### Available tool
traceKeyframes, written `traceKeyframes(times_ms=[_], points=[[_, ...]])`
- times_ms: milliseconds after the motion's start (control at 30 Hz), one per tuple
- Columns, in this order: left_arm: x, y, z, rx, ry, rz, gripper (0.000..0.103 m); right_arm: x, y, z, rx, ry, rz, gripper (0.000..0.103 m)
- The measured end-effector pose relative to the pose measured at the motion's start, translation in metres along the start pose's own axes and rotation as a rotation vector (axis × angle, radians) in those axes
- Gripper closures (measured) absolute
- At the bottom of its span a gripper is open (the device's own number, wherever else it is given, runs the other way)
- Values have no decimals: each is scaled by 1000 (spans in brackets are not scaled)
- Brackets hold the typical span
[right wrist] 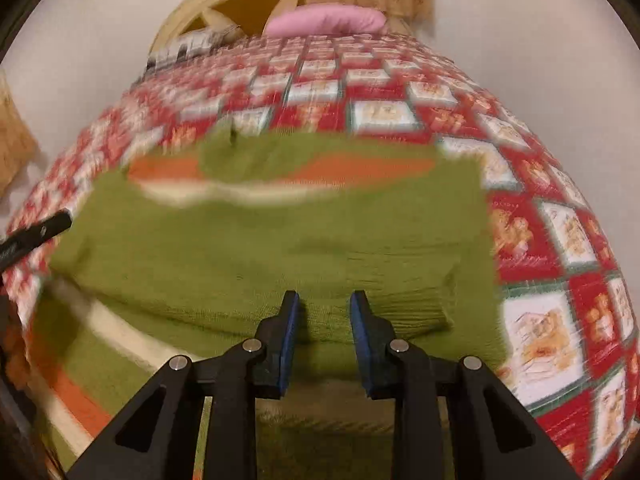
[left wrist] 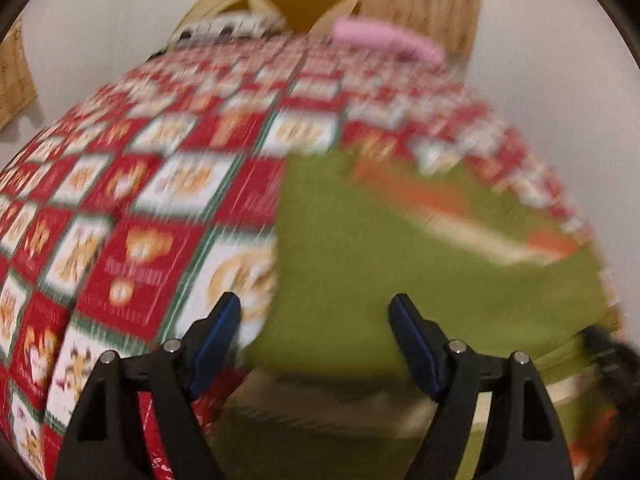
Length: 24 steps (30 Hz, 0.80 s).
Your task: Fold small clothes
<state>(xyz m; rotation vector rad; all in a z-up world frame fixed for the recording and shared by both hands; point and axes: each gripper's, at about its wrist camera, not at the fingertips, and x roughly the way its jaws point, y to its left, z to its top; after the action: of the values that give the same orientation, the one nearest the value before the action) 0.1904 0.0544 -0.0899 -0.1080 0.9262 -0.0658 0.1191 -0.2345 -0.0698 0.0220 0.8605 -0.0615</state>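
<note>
Open quilt (right wrist: 532, 220) all around the green garment (right wrist: 280, 248); pink pillow (right wrist: 326, 20) far back.

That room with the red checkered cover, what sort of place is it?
Most likely a bedroom: a bed with a red patchwork quilt, a pink pillow at its far end, and a cream headboard against the wall.

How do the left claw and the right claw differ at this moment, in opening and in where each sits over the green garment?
The left claw is spread wide; the right claw is open more narrowly. The left claw straddles the green garment's edge, one finger over the patchwork bedspread, while the right claw sits fully over green fabric. Both have black arms with blue pads, and neither visibly pinches cloth.
</note>
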Motion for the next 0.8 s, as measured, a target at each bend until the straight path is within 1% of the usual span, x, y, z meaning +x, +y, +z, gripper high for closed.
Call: traceKeyframes(times_ms=[67,100,167,233,267,300,400,467,500,567,600,633,667,700,800], points=[[-5,15,-1,-59,-24,-60,20,0,-1,0,4,10,2,75],[-10,17,2,-70,-29,-60,22,-2,-2,1,13,22,5,75],[-21,22,3,-56,-52,-54,22,-12,-7,3,33,32,-1,75],[-44,29,-3,-8,-93,-93,22,-41,-15,-2,56,-24,-5,75],[-59,37,-9,17,-111,-128,22,-66,-21,-7,60,-77,-12,75],[-71,46,-16,32,-122,-159,21,-82,-24,-12,58,-101,-25,75],[-106,69,-38,59,-140,-245,14,-142,-41,-40,54,-152,-86,73],[-129,87,-59,74,-155,-285,13,-178,-53,-62,63,-162,-101,72],[-135,89,-65,78,-156,-295,12,-197,-60,-76,67,-164,-102,71],[-151,103,-90,83,-144,-318,12,-227,-68,-101,63,-158,-105,62],[-152,104,-98,86,-129,-328,12,-241,-70,-119,57,-145,-97,52],[-153,105,-106,92,-112,-334,12,-247,-70,-130,56,-137,-86,47],[-155,105,-114,101,-97,-336,12,-255,-69,-147,59,-119,-62,47],[-158,103,-125,115,-84,-335,12,-256,-69,-157,65,-100,-46,47],[-164,96,-149,150,-67,-323,12,-249,-59,-190,64,-23,-13,47]])
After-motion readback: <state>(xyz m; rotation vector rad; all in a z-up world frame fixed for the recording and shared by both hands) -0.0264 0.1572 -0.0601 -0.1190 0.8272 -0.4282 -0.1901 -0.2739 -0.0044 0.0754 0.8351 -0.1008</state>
